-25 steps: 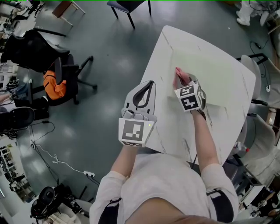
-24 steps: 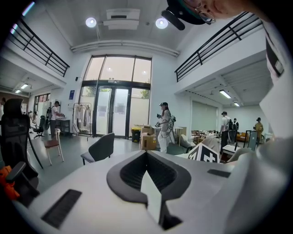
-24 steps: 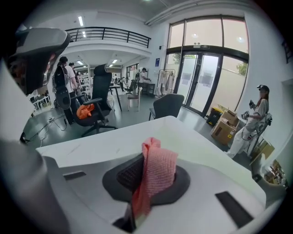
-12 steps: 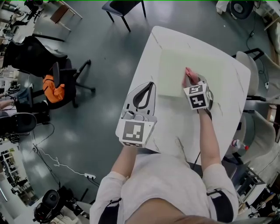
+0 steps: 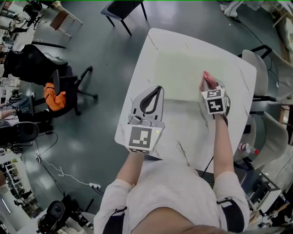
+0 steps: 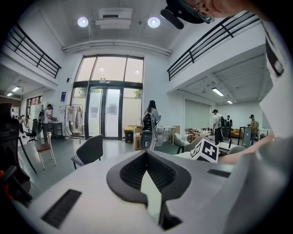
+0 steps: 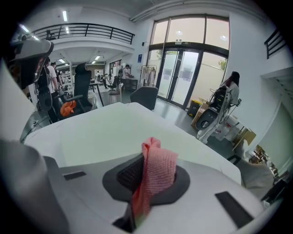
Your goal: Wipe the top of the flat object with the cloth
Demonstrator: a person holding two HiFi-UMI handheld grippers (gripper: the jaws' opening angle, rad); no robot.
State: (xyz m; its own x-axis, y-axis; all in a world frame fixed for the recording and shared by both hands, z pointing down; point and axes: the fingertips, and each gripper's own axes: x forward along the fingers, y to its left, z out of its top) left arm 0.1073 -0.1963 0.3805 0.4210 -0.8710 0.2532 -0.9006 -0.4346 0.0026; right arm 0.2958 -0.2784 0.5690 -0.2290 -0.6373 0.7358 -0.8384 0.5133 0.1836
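A pale green flat board (image 5: 183,73) lies on the far half of the white marble table (image 5: 183,132). My right gripper (image 5: 207,83) is shut on a pink cloth (image 5: 206,80) and stands over the board's right part, cloth end down toward the surface. In the right gripper view the pink cloth (image 7: 154,170) fills the jaws of the right gripper (image 7: 147,154), with the board (image 7: 100,132) spread beyond. My left gripper (image 5: 158,87) hovers by the board's near-left corner, shut and empty. The left gripper (image 6: 146,153) shows its tips meeting in its own view.
The table's left edge (image 5: 132,100) runs under my left gripper. A black chair (image 5: 121,8) stands beyond the table, an office chair with an orange bundle (image 5: 57,93) is at the left, white chairs (image 5: 258,68) and a bottle (image 5: 245,148) at the right.
My right gripper has carried the pink cloth rightward across the board, from its left side to its right part. The left gripper has stayed about where it was.
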